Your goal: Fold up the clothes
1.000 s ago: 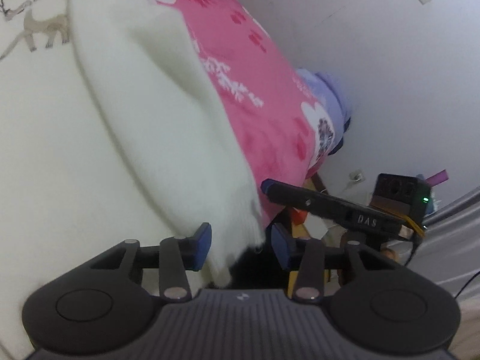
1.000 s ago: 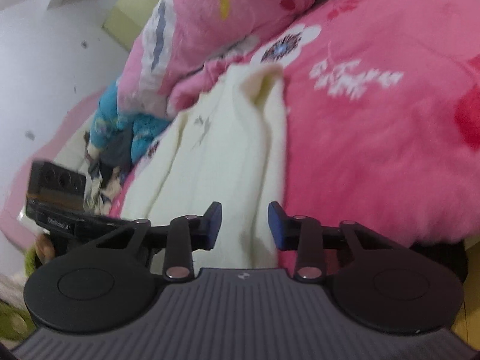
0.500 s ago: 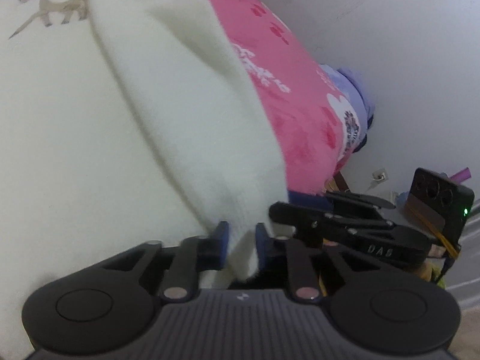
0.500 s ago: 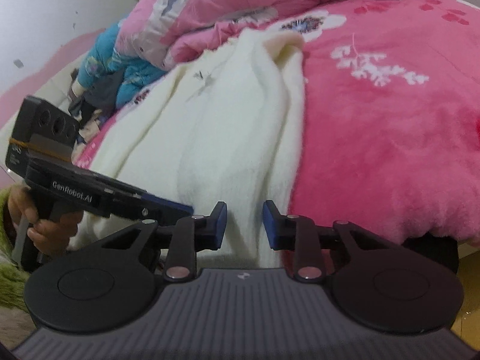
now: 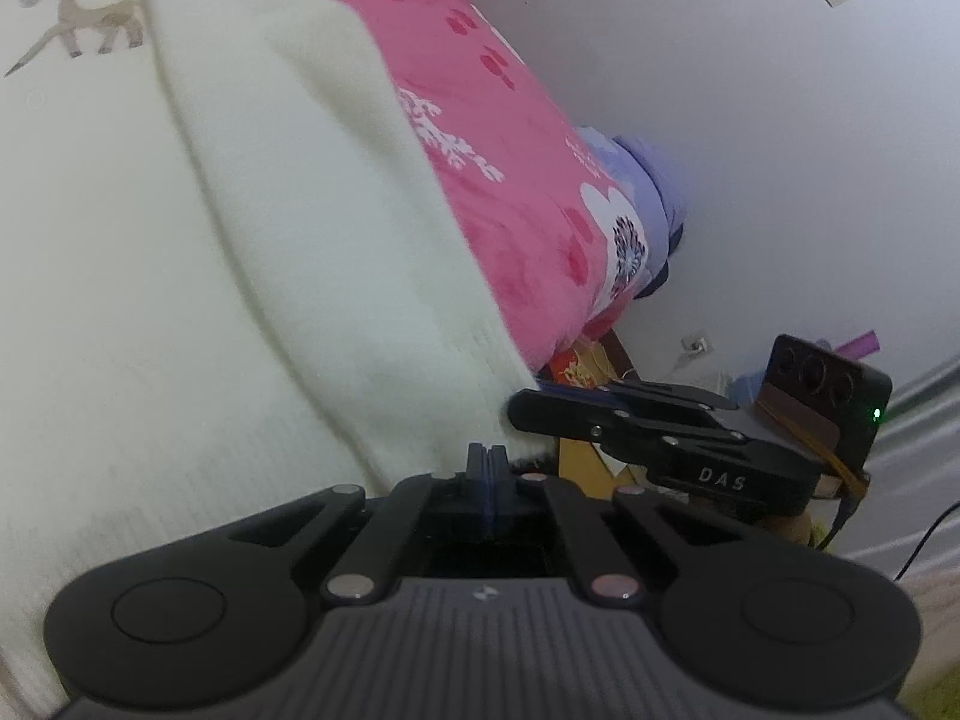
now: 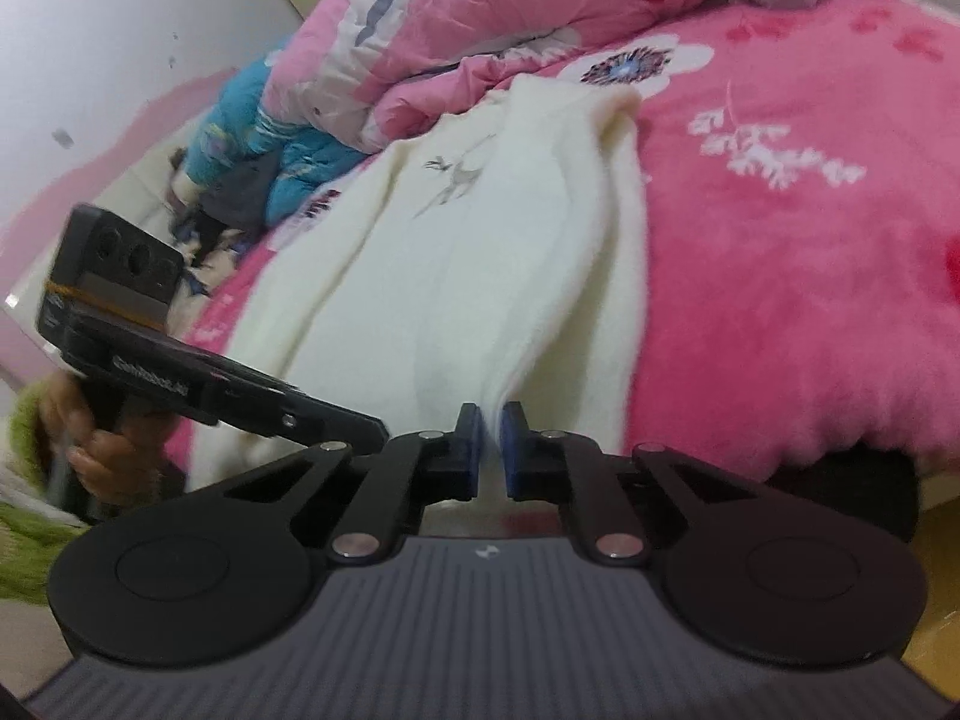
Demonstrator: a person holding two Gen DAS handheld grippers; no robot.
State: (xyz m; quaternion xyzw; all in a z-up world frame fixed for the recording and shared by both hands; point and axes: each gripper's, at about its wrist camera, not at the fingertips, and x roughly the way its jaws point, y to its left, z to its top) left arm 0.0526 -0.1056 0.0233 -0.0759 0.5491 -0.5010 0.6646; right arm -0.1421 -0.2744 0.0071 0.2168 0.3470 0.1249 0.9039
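A cream knit sweater point(image 5: 240, 240) with a small deer motif point(image 5: 90, 24) lies lengthwise on the pink bed. My left gripper point(image 5: 487, 462) is shut at the sweater's ribbed bottom edge, its blue pads together with the hem pinched at their tips. In the right wrist view the sweater point(image 6: 480, 240) runs away from me. The jaws of my right gripper point(image 6: 492, 429) are closing, and white cloth from the sweater's near right corner is squeezed between the pads. Each gripper shows in the other's view: the right gripper point(image 5: 525, 408) beside the hem, the left gripper point(image 6: 372, 423) at the hem's left.
A pink flowered blanket point(image 6: 780, 270) covers the bed. Rolled pink bedding point(image 6: 450, 30) and a blue garment point(image 6: 252, 132) are piled at the bed's far end. A hand point(image 6: 102, 456) holds the left gripper. A white wall point(image 5: 750, 120) stands close on the bed's right side.
Both grippers went from open to shut on the sweater's bottom edge. Both have moved a little along the bed edge, and the right one has rolled slightly.
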